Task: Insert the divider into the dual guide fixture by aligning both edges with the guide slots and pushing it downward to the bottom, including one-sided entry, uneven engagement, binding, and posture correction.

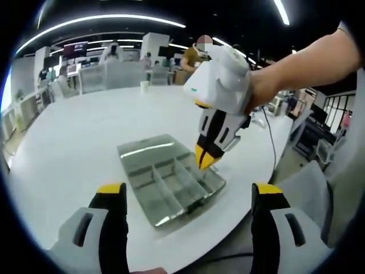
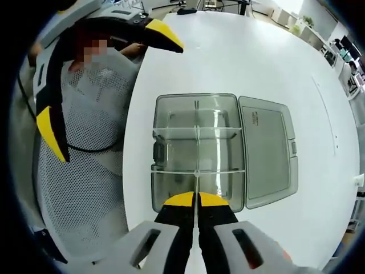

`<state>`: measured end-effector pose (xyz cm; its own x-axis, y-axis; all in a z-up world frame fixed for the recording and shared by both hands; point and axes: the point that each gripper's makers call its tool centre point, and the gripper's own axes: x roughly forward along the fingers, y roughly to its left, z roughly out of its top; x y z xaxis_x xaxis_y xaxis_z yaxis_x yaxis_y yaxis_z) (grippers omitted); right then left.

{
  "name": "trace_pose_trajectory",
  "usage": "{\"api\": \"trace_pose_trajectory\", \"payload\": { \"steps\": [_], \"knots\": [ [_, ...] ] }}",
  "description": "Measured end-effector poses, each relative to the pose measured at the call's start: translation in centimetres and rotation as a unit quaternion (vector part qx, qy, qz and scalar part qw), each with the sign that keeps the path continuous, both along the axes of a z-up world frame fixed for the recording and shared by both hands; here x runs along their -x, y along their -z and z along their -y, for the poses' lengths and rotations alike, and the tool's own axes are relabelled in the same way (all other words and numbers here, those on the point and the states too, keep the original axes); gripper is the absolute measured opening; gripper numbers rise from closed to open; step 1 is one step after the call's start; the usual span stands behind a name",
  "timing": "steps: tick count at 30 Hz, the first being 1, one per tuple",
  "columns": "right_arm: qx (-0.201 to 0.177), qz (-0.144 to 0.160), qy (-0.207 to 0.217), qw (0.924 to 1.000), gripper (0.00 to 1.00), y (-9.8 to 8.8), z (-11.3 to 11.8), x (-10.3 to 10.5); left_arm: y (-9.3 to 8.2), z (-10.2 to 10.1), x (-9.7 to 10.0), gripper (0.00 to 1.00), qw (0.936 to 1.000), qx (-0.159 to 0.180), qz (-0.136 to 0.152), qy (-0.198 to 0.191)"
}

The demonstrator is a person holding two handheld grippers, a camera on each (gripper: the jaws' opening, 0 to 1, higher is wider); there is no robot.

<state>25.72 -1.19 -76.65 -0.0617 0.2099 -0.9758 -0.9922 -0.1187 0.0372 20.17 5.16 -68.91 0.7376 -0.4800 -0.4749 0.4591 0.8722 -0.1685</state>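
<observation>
Between your right gripper's [image 2: 197, 200] yellow tips you are pinching a thin clear divider [image 2: 197, 171], jaws nearly closed on its upper edge, and it is standing on its edge over the middle of the clear compartment box [image 2: 165, 188] that serves as the guide fixture. You are looking straight down its line, so use that: keep the sheet running true along the box's long centre line and watch that both ends are entering their slots together. If one end is dropping ahead, ease off, level your wrist, and press again rather than forcing it; the thin plastic would likely bind or bow. From the left gripper view, the right gripper [image 1: 206, 157] is coming down steeply onto the box [image 1: 142, 157], tips just above the inner partitions; how deep the divider is seated I cannot tell. Your left gripper [image 1: 188, 197] is hanging back with jaws spread wide, holding nothing, well short of the box. Beyond the box, its hinged lid [image 2: 268, 148] is lying flat open on the white table [image 2: 239, 51].
</observation>
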Motion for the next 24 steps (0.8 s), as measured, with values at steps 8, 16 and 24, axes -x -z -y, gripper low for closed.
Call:
{"api": "trace_pose_trajectory", "payload": {
  "steps": [8,16,24],
  "knots": [
    [0.004,0.000,-0.001,1.0000,0.00,0.50,-0.03,-0.09,0.06,-0.31,0.05,0.89,1.0000,0.002,0.000,-0.004],
    [0.005,0.004,-0.007,0.9999,0.00,0.85,0.01,0.00,-0.03,-0.58,0.12,0.89,1.0000,0.001,0.000,-0.007],
    [0.007,0.006,-0.011,0.9999,0.00,0.92,-0.01,0.00,-0.26,-0.49,0.17,0.89,1.0000,0.000,0.001,-0.008]
  ]
}}
